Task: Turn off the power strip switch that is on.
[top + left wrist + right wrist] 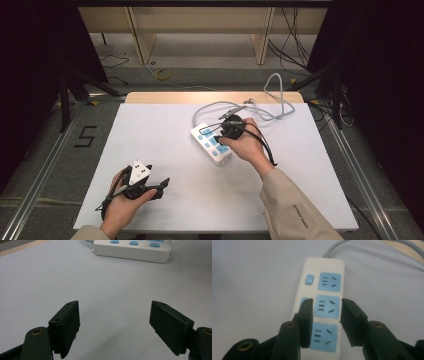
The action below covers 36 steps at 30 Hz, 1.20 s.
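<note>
Power strip (211, 143) mid-table — right gripper (325, 322) above, jaws part-open

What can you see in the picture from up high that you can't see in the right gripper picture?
The high view alone takes in the whole white table, both hands, the left gripper open near its front edge, the grey cable looping off the back, and the floor beyond. The right gripper view alone gives the close look: three blue sockets, a blue switch, and the right gripper with its jaws partly open above the middle socket. Both show the power strip lying on the table with the right gripper over it.
</note>
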Available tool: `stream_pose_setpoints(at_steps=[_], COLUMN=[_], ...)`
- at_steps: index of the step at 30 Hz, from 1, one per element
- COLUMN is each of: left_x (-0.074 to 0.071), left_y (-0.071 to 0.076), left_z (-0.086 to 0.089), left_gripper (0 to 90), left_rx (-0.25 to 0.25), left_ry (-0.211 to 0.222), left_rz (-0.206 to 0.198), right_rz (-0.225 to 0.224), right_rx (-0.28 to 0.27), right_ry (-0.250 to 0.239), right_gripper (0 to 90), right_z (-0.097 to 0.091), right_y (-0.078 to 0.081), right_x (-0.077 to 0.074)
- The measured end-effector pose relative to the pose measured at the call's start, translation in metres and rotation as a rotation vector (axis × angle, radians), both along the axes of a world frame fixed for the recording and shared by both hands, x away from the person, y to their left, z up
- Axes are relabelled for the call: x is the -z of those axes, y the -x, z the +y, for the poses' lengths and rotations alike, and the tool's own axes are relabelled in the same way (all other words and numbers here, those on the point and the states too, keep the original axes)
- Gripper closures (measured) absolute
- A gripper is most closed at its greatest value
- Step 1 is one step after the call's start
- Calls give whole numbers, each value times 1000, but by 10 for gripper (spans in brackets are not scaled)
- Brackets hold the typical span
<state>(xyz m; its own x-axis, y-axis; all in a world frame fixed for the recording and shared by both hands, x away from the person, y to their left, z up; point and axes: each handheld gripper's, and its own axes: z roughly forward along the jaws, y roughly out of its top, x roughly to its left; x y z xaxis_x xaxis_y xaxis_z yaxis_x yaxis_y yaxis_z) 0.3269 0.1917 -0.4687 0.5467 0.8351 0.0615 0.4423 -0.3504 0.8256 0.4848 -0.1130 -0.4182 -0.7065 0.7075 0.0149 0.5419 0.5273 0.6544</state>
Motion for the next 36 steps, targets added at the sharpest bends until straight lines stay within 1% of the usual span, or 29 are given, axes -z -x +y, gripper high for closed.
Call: stream_pose_setpoints(at_steps=[2,4,5,7,9,10,11,14,16,20,28,30,32,36], left_x=[0,0,0,0,1,1,1,0,1,0,0,0,1,1], left_y=[0,0,0,0,0,0,0,0,0,0,0,0,0,0], left_z=[0,0,0,0,0,0,0,0,0,0,0,0,0,1], left_gripper=[241,241,241,241,241,241,241,241,241,241,241,241,241,241], left_rx=[-5,-1,-5,-4,-8,-8,-9,-8,-8,-9,-10,-10,-12,-14], left_ry=[6,0,6,3,8,7,7,5,4,4,1,0,3,2], left_rz=[0,1,1,2,1,1,1,2,2,2,1,0,0,1], right_rz=[-3,-12,-16,-25,-31,-41,-38,-48,-45,-45,-56,-58,-49,-51], right_rx=[2,7,11,13,18,18,23,26,29,37,49,54,61,77], right_ry=[-4,-16,-20,-27,-23,-24,-32,-37,-36,-51,-65,-78,-95,-91], right_gripper=[604,603,600,594,584,578,574,565,557,555,539,531,522,502], right_z=[-7,-13,-16,-21,-25,-27,-29,-35,-39,-47,-64,-69,-75,-86], right_y=[6,11,14,19,24,26,28,33,36,43,59,62,65,72], right_x=[0,0,0,0,0,0,0,1,2,4,7,8,9,14])
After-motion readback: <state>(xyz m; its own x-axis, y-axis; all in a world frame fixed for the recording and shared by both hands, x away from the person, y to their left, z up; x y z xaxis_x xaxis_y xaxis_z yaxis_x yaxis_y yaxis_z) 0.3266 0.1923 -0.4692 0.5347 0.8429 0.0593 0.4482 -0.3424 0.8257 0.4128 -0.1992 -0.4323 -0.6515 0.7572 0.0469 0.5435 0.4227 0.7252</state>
